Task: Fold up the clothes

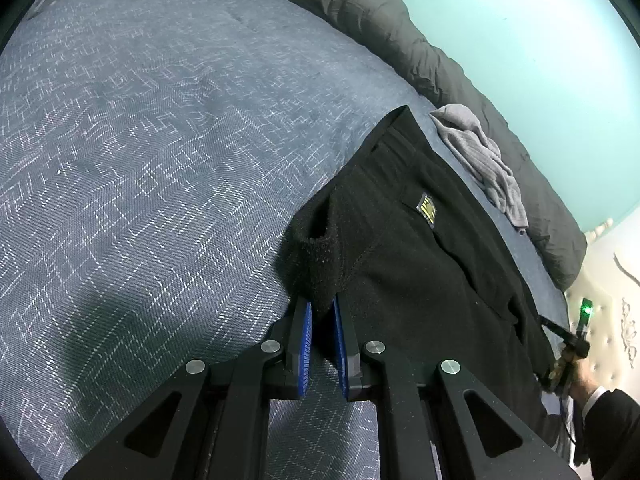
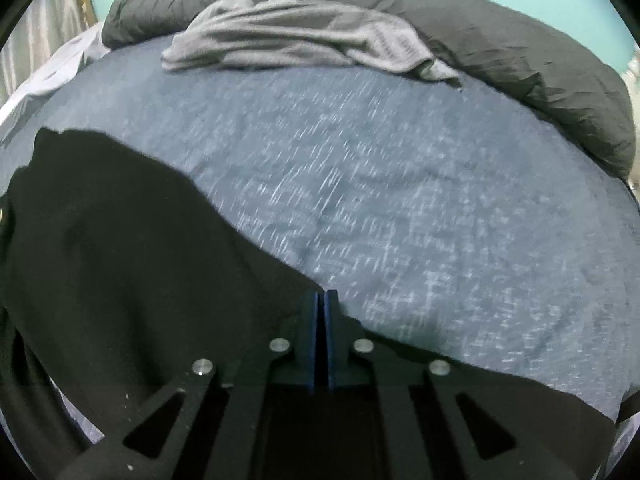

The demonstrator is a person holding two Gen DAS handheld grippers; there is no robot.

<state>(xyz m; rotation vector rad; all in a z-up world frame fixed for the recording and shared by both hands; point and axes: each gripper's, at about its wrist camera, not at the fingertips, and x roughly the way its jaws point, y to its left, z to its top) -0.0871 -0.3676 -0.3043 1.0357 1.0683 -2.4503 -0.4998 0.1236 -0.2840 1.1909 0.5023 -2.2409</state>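
Black trousers [image 1: 420, 248] with a small gold label lie spread on the blue-grey patterned bedspread [image 1: 160, 140]. My left gripper [image 1: 320, 304] is shut on a bunched fold of their fuzzy black cloth, which stands up between the blue pads. In the right wrist view the trousers [image 2: 120, 240] fill the lower left. My right gripper [image 2: 321, 294] is shut, its pads nearly touching, right at the cloth's edge, which runs on both sides of the fingers. Far right in the left wrist view, the right gripper [image 1: 560, 330] meets the trousers' other end.
A crumpled grey garment [image 2: 300, 36] lies at the back of the bed against a rolled dark grey duvet [image 2: 520, 60]. A person's hand and dark sleeve [image 1: 608, 412] hold the right gripper. A white tufted headboard [image 1: 616, 320] and a turquoise wall [image 1: 520, 20] lie beyond.
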